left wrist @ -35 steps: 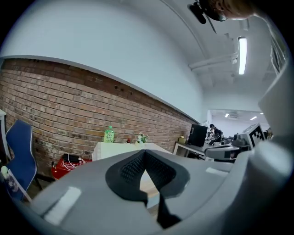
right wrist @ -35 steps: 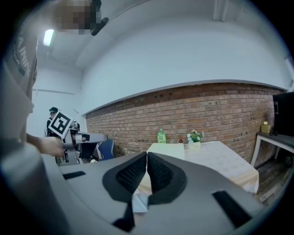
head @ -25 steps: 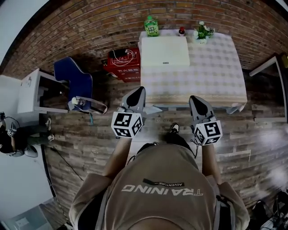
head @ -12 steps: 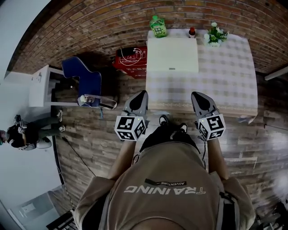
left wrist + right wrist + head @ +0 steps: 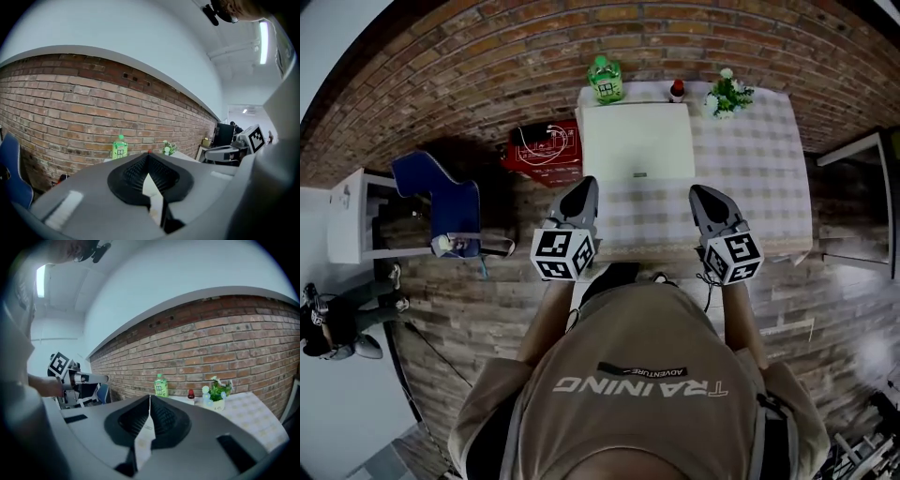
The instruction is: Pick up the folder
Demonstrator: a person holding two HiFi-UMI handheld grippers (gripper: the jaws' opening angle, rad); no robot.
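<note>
The pale folder (image 5: 637,141) lies flat on the worktop (image 5: 755,197), which has a checked cloth on it. The folder is at the far left part. Behind it, by the brick wall, stand a green bottle (image 5: 605,80), a small red bottle (image 5: 677,91) and a little plant (image 5: 727,94).

The left gripper (image 5: 581,187) is shut tight with nothing in it. The right gripper (image 5: 705,195) is shut and empty too. Both are over the near edge of the worktop. The left one seems close to the folder's near corner, but touching is hard to tell from above.
</note>
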